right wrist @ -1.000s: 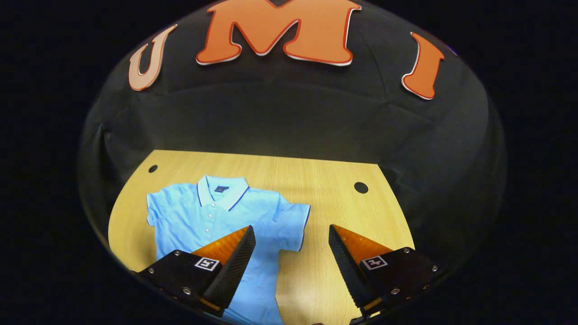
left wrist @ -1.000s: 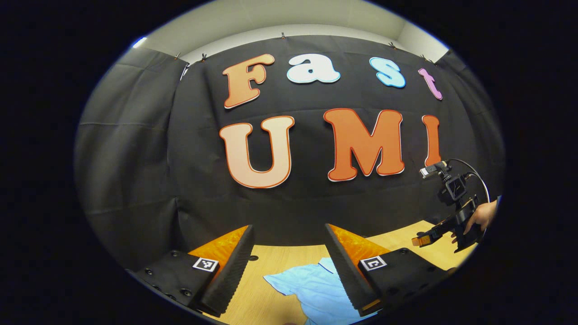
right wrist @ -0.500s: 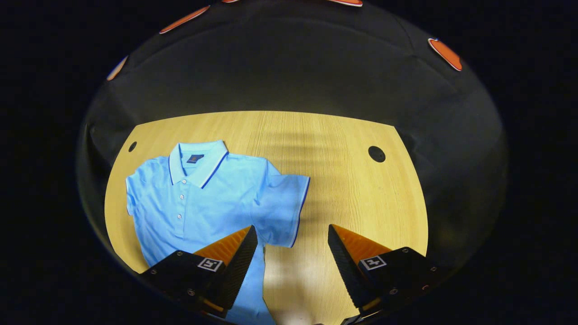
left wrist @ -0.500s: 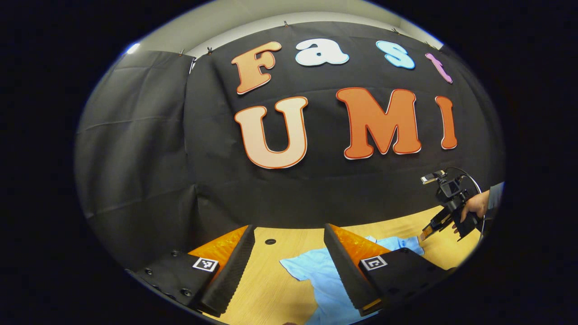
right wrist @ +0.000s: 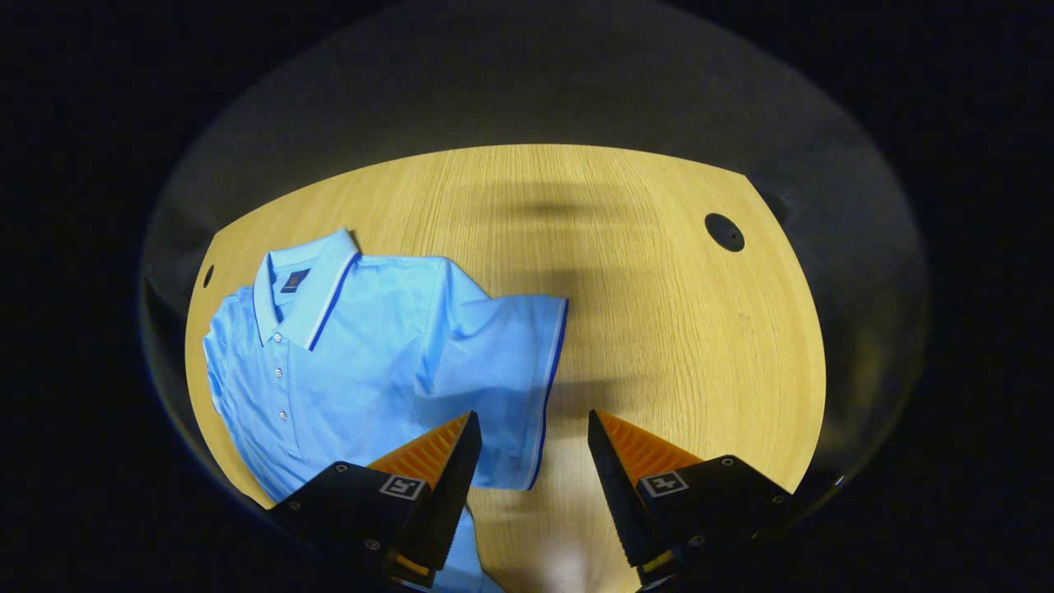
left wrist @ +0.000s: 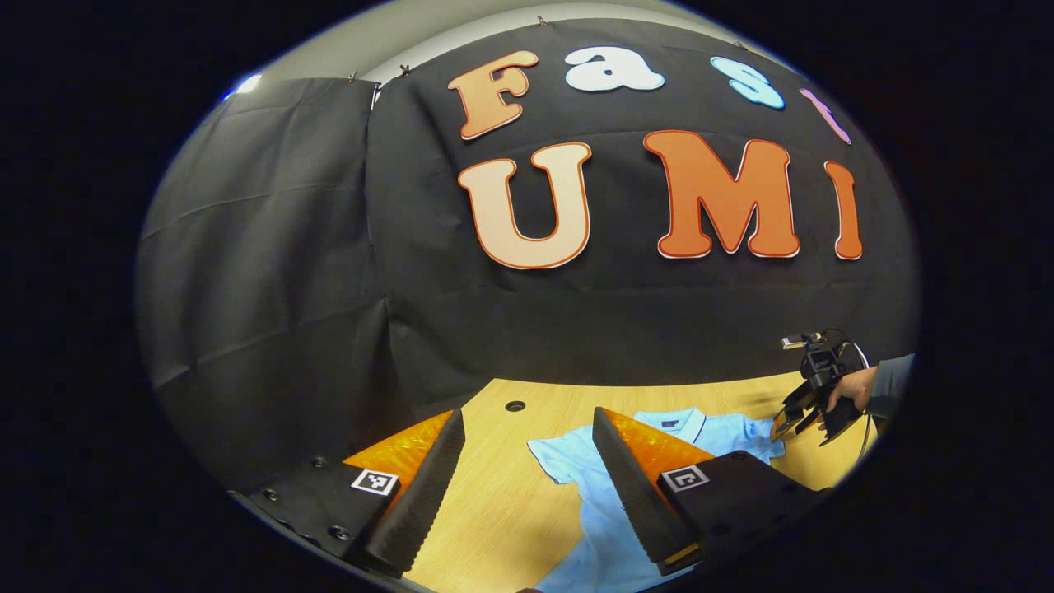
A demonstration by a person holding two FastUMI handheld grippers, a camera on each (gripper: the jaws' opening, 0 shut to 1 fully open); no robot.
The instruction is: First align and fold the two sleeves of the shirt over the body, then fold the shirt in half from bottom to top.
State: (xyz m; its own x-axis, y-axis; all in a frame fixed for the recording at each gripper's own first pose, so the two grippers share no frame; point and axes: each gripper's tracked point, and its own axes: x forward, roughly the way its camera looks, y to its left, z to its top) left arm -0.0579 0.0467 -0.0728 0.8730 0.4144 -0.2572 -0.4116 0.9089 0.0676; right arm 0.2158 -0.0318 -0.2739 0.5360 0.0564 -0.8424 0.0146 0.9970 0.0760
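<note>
A light blue polo shirt (right wrist: 354, 362) lies flat on the wooden table (right wrist: 659, 329), collar toward the far side, buttons up. Its near sleeve (right wrist: 502, 379) spreads out with a dark-trimmed cuff. My right gripper (right wrist: 527, 428) hangs open just above that cuff, one finger over the sleeve, the other over bare wood. In the left gripper view the shirt (left wrist: 609, 494) lies ahead on the table, and my left gripper (left wrist: 527, 424) is open above the wood beside the other sleeve (left wrist: 552, 457). The right gripper (left wrist: 782, 422), held by a hand, shows far right over the shirt's far sleeve.
Black cloth walls close in the table (left wrist: 494, 511) at the back and left. A round hole (right wrist: 725, 232) sits in the tabletop at the far right, another hole (left wrist: 515, 406) near the back edge. Bare wood stretches to the right of the shirt.
Both grippers have tipped down and moved in toward the shirt. The right one has come down close over the sleeve cuff; the left now sees more of the table and shirt.
</note>
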